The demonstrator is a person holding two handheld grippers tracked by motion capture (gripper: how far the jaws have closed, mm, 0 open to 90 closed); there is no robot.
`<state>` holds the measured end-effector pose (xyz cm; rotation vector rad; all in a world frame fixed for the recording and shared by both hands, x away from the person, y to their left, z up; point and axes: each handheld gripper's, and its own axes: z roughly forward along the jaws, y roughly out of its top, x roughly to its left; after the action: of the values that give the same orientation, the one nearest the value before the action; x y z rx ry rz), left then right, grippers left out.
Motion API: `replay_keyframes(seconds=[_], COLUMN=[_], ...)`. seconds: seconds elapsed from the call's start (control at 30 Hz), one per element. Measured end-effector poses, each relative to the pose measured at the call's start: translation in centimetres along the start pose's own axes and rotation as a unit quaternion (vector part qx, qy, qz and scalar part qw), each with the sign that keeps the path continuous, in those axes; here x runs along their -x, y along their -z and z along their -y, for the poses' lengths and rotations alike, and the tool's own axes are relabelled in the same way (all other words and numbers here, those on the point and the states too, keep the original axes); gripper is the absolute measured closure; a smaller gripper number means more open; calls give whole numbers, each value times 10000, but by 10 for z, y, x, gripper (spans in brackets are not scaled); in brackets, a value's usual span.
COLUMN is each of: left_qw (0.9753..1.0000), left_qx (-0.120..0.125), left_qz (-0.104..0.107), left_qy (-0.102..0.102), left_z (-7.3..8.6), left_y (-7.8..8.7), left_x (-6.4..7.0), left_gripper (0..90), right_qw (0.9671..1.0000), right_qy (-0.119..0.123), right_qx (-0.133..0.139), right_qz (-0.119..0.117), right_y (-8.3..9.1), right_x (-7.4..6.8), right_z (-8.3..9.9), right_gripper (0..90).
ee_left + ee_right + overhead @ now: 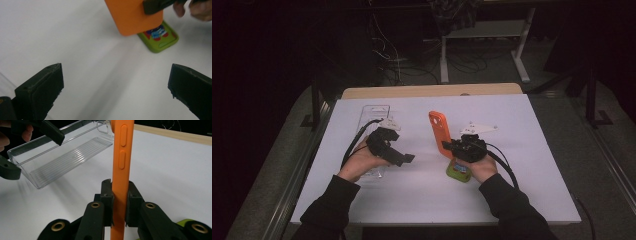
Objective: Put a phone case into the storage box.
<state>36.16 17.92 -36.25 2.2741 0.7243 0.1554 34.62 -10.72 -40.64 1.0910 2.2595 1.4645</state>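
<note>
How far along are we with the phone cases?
Done: the right gripper is shut on the orange case and holds it on edge above the table. In hand: the left gripper is open beside the clear tray. Left: placing the orange case, seemingly in the tray; the green case lies untouched.

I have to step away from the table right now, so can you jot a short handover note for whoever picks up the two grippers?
Right gripper: shut on the orange phone case, held on edge, lifted off the white table.
Left gripper: open, holding nothing, hovering beside the clear plastic tray.
Green phone case: flat on the table under the right hand, partly covered by the orange one.
Done: orange case picked up.
Left: probably set the orange case in the tray, then fetch the green one; the destination is my guess.
</note>
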Motion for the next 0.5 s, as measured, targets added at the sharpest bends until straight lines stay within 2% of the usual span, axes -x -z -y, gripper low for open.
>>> replay_keyframes(seconds=[0.03,0.07,0.1,0.17,0.4,0.5], left_qw=[9999,9999,9995,9992,9977,9971], left_qx=[111,125,263,353,652,760], left_qz=[29,47,63,79,43,20], left_qy=[82,42,132,166,154,58], left_z=[-1,-3,-4,-8,-22,-30], left_y=[1,2,2,3,8,8], left_x=[1,0,1,2,-1,-3], left_gripper=[0,0,0,0,0,0], right_qw=[10000,10000,10000,10000,9999,9999], right_qy=[6,1,-1,-26,-8,-34], right_qx=[16,11,25,61,102,117], right_qz=[-5,1,-18,-37,-78,-88], right_y=[0,0,1,2,2,2], right_x=[0,-1,-1,-1,-2,-4], right_z=[0,0,-1,-1,-2,-3], right_gripper=[781,781,781,781,782,781])
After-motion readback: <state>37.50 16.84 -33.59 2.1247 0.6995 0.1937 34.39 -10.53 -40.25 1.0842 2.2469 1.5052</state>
